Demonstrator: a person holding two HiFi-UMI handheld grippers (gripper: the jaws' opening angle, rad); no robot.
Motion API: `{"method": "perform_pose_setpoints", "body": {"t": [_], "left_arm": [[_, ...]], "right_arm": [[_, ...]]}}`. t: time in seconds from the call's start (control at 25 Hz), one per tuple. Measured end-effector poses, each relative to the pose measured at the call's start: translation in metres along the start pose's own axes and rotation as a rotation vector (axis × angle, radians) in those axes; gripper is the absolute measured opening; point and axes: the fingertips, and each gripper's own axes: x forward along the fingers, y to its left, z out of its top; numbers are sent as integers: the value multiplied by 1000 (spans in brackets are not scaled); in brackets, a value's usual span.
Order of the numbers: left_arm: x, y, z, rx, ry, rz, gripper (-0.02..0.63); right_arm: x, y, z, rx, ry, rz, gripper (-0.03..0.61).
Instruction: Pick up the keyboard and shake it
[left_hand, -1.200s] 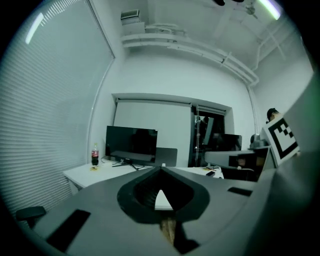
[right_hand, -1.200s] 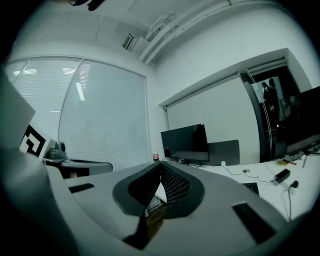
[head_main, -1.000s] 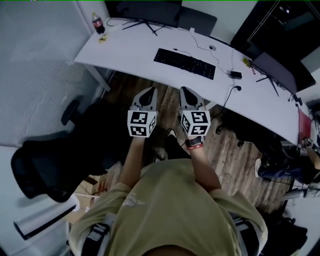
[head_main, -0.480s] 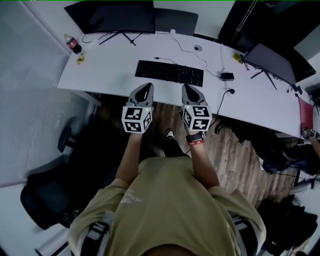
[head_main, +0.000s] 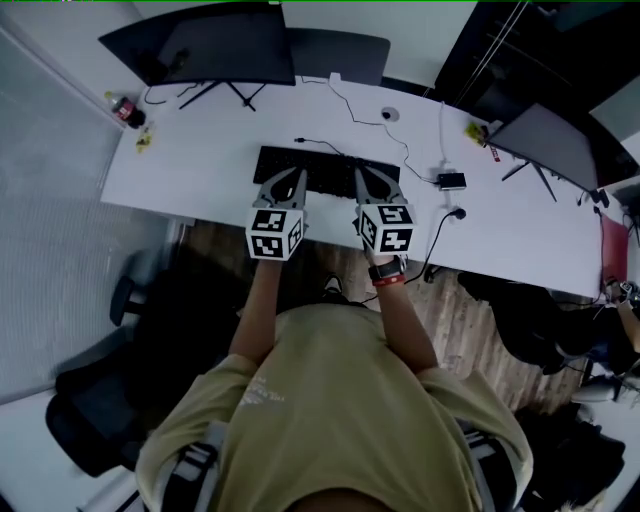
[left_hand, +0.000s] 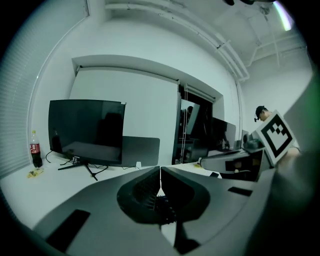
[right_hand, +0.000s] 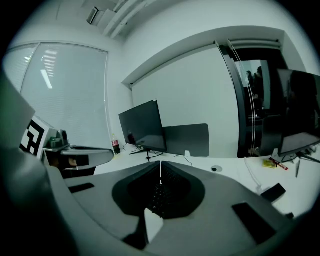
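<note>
**A:** Where is the keyboard (head_main: 326, 176) found, and how are the jaws set?

**B:** It is seen lying flat on the white bench (head_main: 200, 170), at twelve o'clock from the person. The left hand-held gripper (head_main: 287, 176) and the right hand-held gripper (head_main: 366, 176) are held over its near edge. On both the jaws are pressed together, and nothing is held.

**A:** What could go wrong from here?

**B:** With the jaws closed, the keyboard is likely to be pushed toward the monitor (head_main: 210, 45) at eleven o'clock rather than gripped. A cable (head_main: 322, 147) is seen at its far edge. If the keyboard is lifted and shaken hard, the cable could be pulled taut or dragged across the bench. An uneven grip could also let one end drop.
</note>
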Motion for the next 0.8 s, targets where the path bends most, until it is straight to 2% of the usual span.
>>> {"method": "perform_pose_setpoints", "body": {"t": [0.12, 0.4, 0.64, 0.72, 0.8], "left_arm": [[29, -5, -8, 11, 27, -5, 21], [53, 5, -24, 1, 76, -24, 21], [74, 32, -48, 0, 133, -27, 28], [83, 45, -56, 1, 162, -32, 61], [90, 58, -62, -3, 190, -32, 135]], "right_arm": [[16, -27, -10, 27, 27, -3, 26], [32, -51, -32, 50, 103, -30, 26], [49, -77, -50, 103, 117, -77, 26], [58, -85, -55, 113, 132, -99, 26], [65, -92, -61, 115, 157, -118, 26]]}}
